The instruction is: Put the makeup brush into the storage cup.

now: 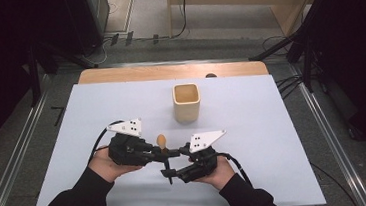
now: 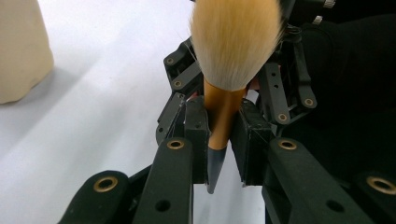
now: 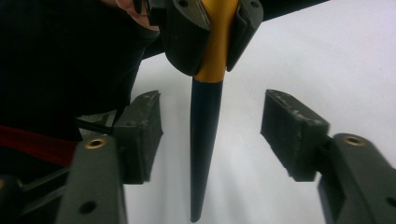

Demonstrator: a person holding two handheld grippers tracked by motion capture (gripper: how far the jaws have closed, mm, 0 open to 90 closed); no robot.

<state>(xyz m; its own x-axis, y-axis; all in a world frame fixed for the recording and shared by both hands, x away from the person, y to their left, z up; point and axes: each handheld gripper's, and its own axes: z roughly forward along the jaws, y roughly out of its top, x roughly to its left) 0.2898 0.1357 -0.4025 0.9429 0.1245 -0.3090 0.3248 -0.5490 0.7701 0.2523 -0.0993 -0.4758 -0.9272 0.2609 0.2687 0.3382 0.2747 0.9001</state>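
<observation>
The brush (image 2: 229, 84) is held above the tabletop (image 1: 274, 140) near its front edge, between the two hands. Its bristles are pale at the base and orange at the tips, fanning out over a gold ferrule; below that the handle turns dark and tapers to a point. The left tongs (image 2: 224, 140) are clamped on the gold part, one pad on each side. In the high view the brush stands roughly upright, bristles up, with the dark handle pointing down toward the tabletop.

The right tongs (image 3: 215, 135) stand partly open around the dark handle, a clear gap on each side, neither pad touching it. In the high view the right tongs (image 1: 169, 172) sit just below and to the right of the left tongs (image 1: 161, 152), the two nearly meeting at the brush (image 1: 162, 141).

A tan cup (image 1: 187, 102) stands upright farther back on the tabletop, well apart from the hands.
</observation>
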